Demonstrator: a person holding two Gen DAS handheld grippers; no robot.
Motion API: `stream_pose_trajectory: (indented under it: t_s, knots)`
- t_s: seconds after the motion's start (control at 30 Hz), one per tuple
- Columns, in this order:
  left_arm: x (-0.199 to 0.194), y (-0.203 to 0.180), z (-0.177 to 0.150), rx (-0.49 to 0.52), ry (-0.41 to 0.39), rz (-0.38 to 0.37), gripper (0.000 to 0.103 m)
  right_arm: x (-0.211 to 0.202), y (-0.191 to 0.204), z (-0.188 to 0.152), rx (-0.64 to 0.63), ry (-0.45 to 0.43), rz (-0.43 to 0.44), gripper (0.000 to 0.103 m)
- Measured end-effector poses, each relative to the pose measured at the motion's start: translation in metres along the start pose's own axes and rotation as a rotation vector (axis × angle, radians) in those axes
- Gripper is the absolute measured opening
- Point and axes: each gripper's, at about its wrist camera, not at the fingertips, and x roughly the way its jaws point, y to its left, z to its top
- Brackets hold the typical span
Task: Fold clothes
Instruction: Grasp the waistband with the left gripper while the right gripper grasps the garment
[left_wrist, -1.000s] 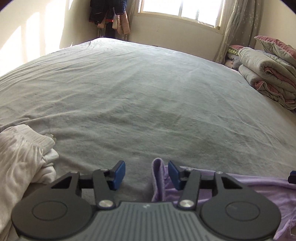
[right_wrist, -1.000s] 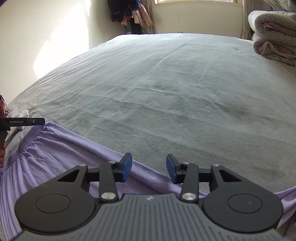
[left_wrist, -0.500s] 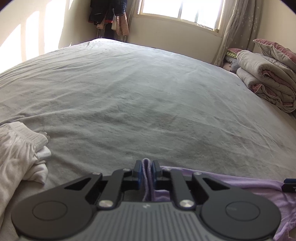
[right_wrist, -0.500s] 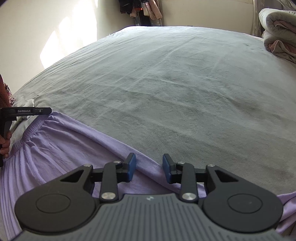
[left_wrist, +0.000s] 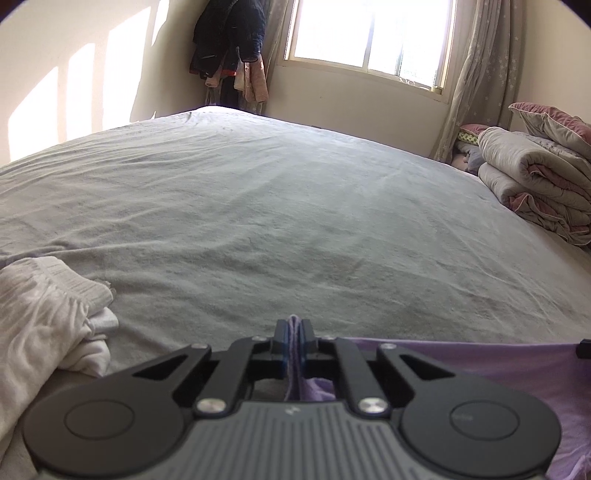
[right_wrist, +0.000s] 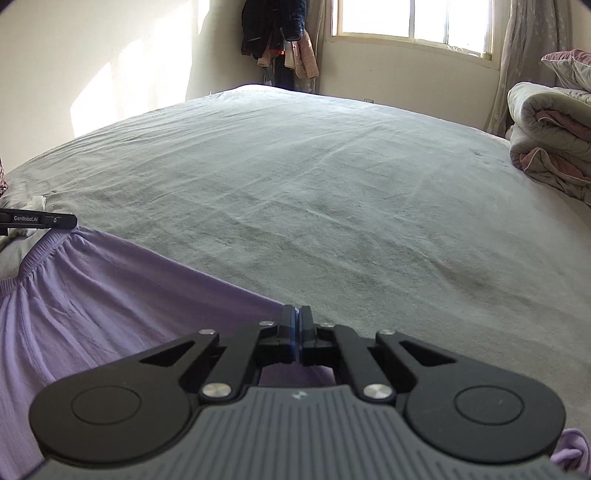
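Note:
A purple garment (left_wrist: 461, 369) lies spread on the near edge of the grey bed (left_wrist: 277, 221). My left gripper (left_wrist: 294, 326) is shut on a raised fold at its elastic waistband corner, and purple cloth shows between the blue pads. In the right wrist view the purple garment (right_wrist: 92, 302) stretches left to that waistband, where the left gripper (right_wrist: 70, 220) shows side-on. My right gripper (right_wrist: 296, 321) is shut at the garment's far edge, with the cloth running under its pads. A sliver of the right gripper (left_wrist: 584, 349) shows at the left wrist view's right border.
A crumpled white garment (left_wrist: 44, 317) lies at the left beside my left gripper. Folded quilts (left_wrist: 535, 184) are stacked at the bed's right side. Dark clothes (left_wrist: 229, 48) hang in the far corner by the window. The bed's wide grey surface stretches ahead.
Both grippers went from open to shut, the left first onto the waistband fold, the right onto the garment's edge. Both cameras tipped up a little, showing more of the wall and window.

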Motion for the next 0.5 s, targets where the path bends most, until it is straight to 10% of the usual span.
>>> stream_pose_trajectory:
  t_s: [0.5]
  knots:
    - [0.017,0.006,-0.013,-0.001,0.021,0.054,0.012,0.047,0.010,-0.006,-0.006,0.019,-0.066,0.003]
